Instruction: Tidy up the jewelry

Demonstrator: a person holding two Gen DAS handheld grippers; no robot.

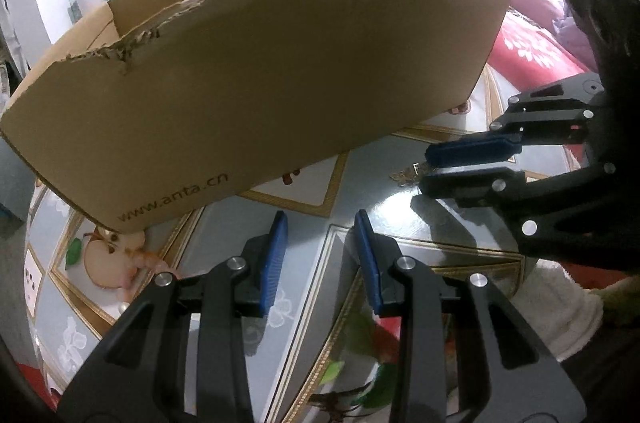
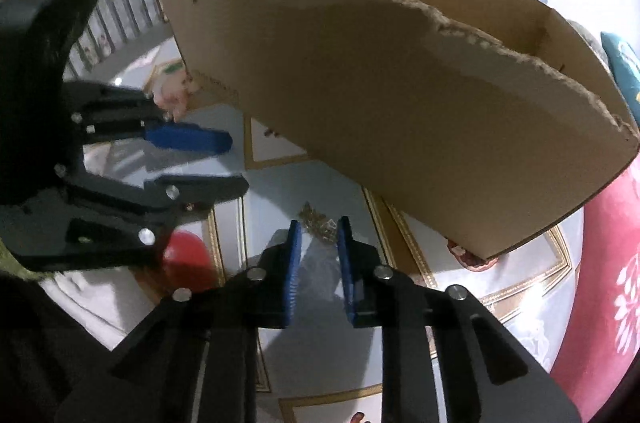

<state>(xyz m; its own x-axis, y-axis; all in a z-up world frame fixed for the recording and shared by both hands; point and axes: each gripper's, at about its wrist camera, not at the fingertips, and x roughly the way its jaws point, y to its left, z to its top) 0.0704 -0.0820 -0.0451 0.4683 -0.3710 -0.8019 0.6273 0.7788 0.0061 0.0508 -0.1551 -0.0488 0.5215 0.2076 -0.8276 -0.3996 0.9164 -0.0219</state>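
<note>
Left wrist view: the left gripper (image 1: 321, 223) stands apart over the patterned table (image 1: 384, 191), holding nothing. The right gripper (image 1: 424, 167) is narrowly apart, tips at the gold jewelry (image 1: 406, 176), near a torn box (image 1: 248, 83).

Right wrist view: the right gripper (image 2: 319, 229) brackets the jewelry (image 2: 318, 221), pads not visibly pressing. Red bedding (image 2: 612, 283) lies beside the table.

- The cardboard box (image 1: 256, 79) stands on the table (image 1: 384, 183) and walls off everything beyond it; its torn near wall rises high, so the only way inside is over the ragged top edge.
- A strip of bare table runs in front of the box.
- The left tool (image 1: 322, 255) and right tool (image 2: 318, 263) crowd that strip side by side.
- A small jewelry piece (image 2: 318, 221) lies just before the right tool's tips, near the box's lower edge.
</note>
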